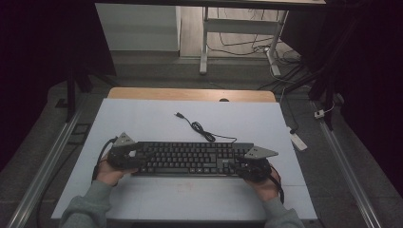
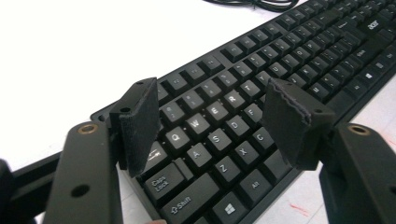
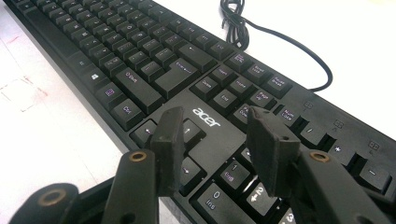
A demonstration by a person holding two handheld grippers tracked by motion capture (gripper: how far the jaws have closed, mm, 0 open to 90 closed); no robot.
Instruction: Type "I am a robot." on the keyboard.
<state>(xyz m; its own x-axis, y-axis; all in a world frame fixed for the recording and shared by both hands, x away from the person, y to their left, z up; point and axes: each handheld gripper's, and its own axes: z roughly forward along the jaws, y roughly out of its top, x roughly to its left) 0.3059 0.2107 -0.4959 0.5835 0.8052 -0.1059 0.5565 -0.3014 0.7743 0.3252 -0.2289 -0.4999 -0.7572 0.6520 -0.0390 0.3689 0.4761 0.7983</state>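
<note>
2 grippers poised over a black keyboard (image 1: pixel 190 159) lying across the white tabletop (image 1: pixel 142 123).

Left gripper (image 1: pixel 124 156) and right gripper (image 1: pixel 252 164) hover at its ends, fingers spread, pinching nothing. It looks stiff, light, slick plastic; best gripped by the end edges, clear of keys and its cable (image 1: pixel 199 128).

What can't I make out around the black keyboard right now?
- High view: both ends of the black plastic keyboard lie under the left tongs and right tongs.
- Left gripper view: the keyboard's near corner is cut off by the bottom edge.
- High view: the black cable's plug is too small to identify.
</note>
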